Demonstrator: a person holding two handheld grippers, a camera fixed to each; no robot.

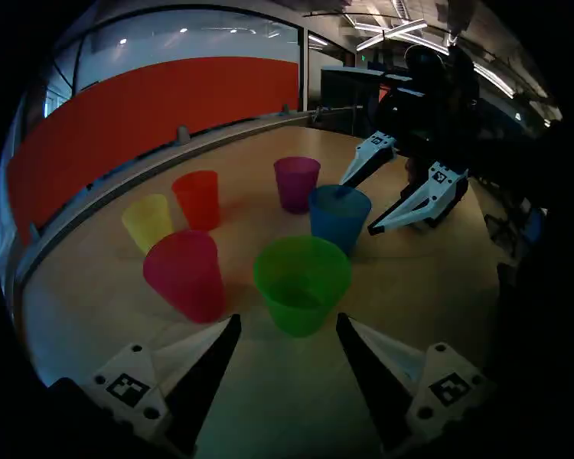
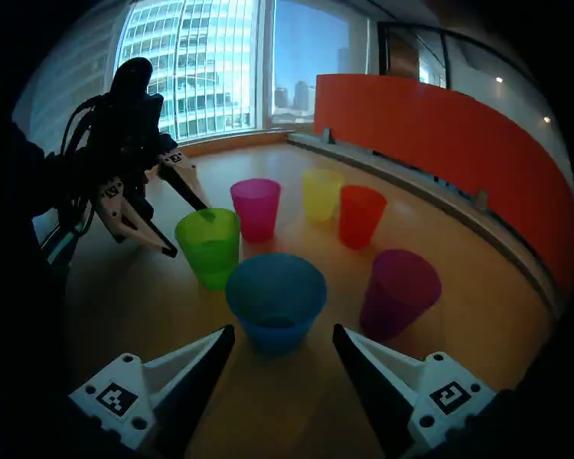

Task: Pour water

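Observation:
Several plastic cups stand on the wooden table. My left gripper point(image 1: 287, 321) is open, and the green cup point(image 1: 302, 283) stands upright just ahead, between its fingertips. My right gripper point(image 2: 283, 330) is open too, with the blue cup point(image 2: 275, 298) between its fingertips. In the left gripper view the right gripper point(image 1: 356, 208) flanks the blue cup point(image 1: 339, 216) from the far side. In the right gripper view the left gripper point(image 2: 189, 229) straddles the green cup point(image 2: 208, 245). Neither cup is visibly squeezed. I cannot tell whether either holds water.
Around them stand a pink cup point(image 1: 186, 274), a yellow cup point(image 1: 146, 220), an orange cup point(image 1: 197, 199) and a purple cup point(image 1: 296, 182). An orange wall panel point(image 1: 149, 107) runs behind the table's raised far edge. Large windows point(image 2: 203, 69) lie beyond the person's dark sleeve point(image 2: 34, 183).

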